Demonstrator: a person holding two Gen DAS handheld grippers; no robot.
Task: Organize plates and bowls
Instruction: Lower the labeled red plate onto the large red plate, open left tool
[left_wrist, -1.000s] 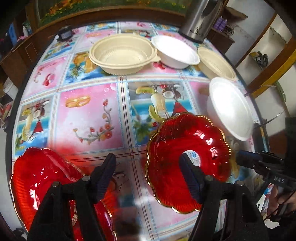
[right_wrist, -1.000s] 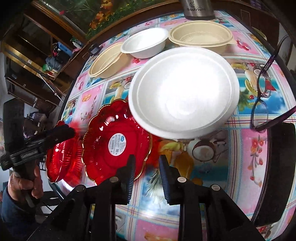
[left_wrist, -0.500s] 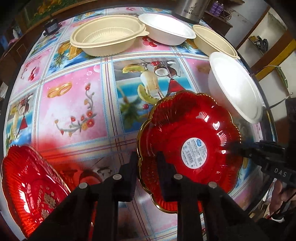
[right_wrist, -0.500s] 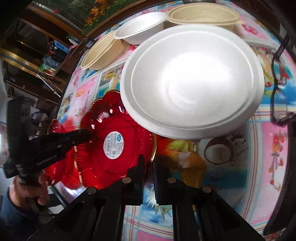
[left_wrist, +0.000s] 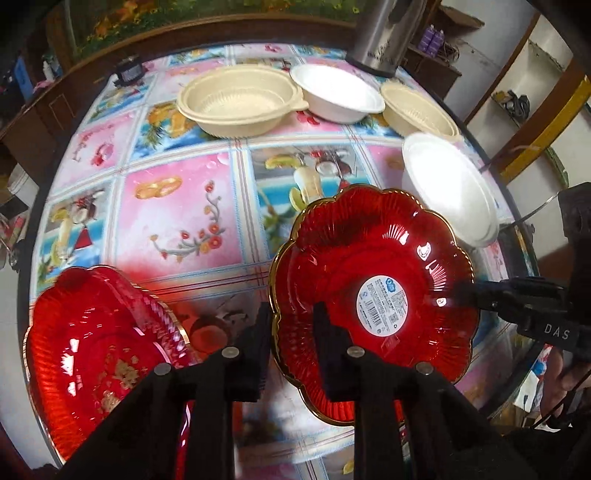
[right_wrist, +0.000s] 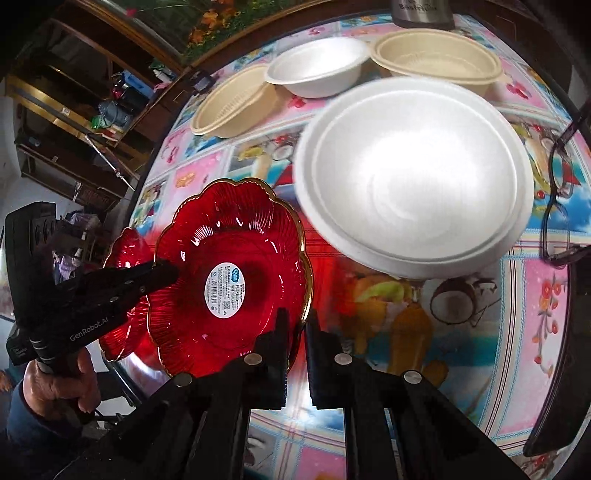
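Since a second ago both grippers have closed on the red scalloped plate (left_wrist: 373, 295): left gripper (left_wrist: 291, 325) clamps its near-left rim, right gripper (right_wrist: 297, 328) pinches the opposite rim. Plate held between them, tilted, just off the table (left_wrist: 177, 206). Second red plate (left_wrist: 99, 350) lies left. White plate (right_wrist: 413, 173) close beside; bowls at far edge.

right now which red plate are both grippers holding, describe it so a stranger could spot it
On the picture-tiled table, look at the near edge in front of the white plate. It is the red scalloped plate with a gold rim; unlike the other red plate, it has a round white label in its centre.
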